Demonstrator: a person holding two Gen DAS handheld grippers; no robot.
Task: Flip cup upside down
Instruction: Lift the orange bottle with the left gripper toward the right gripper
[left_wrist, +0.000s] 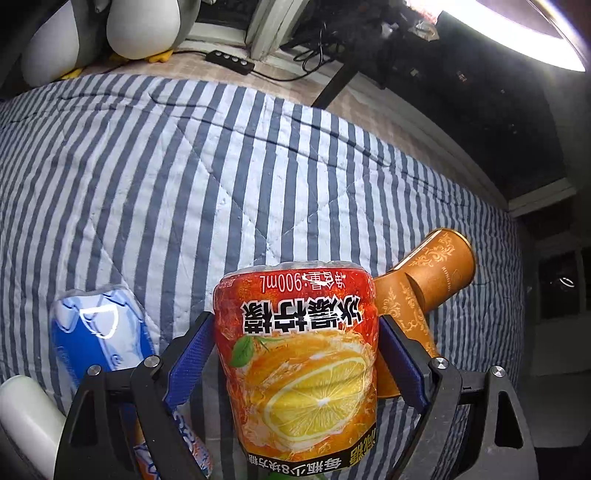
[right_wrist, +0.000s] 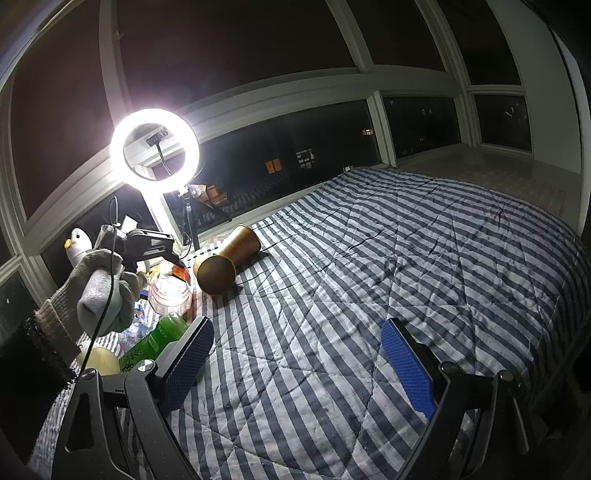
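Note:
An orange lemon-tea bottle cup (left_wrist: 299, 354), its label upside down, sits between the blue pads of my left gripper (left_wrist: 297, 350), which is shut on it above the striped quilt. In the right wrist view the same cup (right_wrist: 171, 291) shows clear and pinkish under the gloved left hand (right_wrist: 99, 291). Two copper-coloured cups lie on their sides on the quilt, one (left_wrist: 439, 269) behind the other (left_wrist: 402, 325); the right wrist view shows them (right_wrist: 216, 275) at centre left. My right gripper (right_wrist: 297, 360) is open and empty over the quilt.
A blue-and-white bottle (left_wrist: 92, 332) and a white object (left_wrist: 26, 413) lie left of the left gripper. A green bottle (right_wrist: 155, 339) lies by the right gripper's left finger. A ring light (right_wrist: 155, 151), a plush penguin (left_wrist: 110, 33) and a power strip (left_wrist: 231, 62) stand beyond the quilt (right_wrist: 406, 258).

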